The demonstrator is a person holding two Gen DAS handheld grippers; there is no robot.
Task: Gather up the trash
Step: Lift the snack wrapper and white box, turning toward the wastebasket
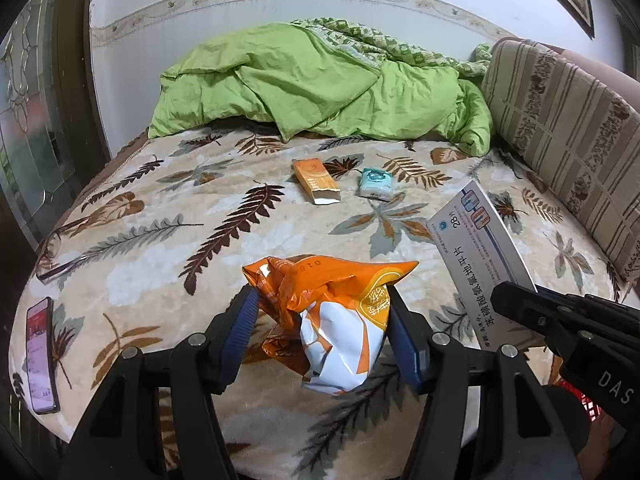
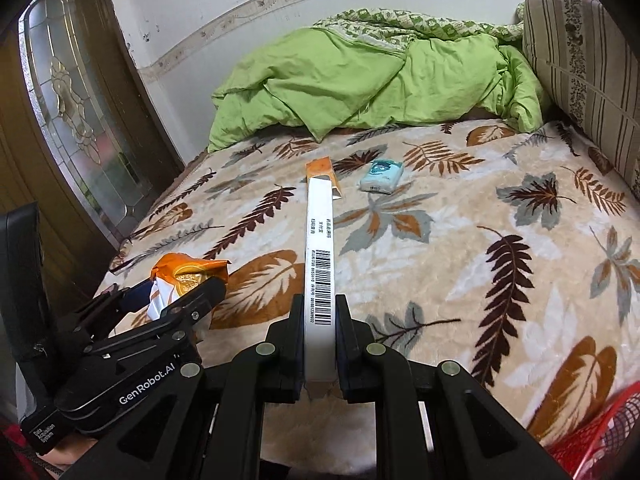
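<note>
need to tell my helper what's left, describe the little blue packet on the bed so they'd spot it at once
On the leaf-patterned bed cover, look to the middle, just short of the heaped green quilt. The pale blue packet lies there right of an open orange box; it is smaller, soft and squarish.

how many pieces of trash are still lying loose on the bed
2: an orange box near the bed's middle and a pale blue packet just right of it. More could be hidden under the green quilt.
</note>
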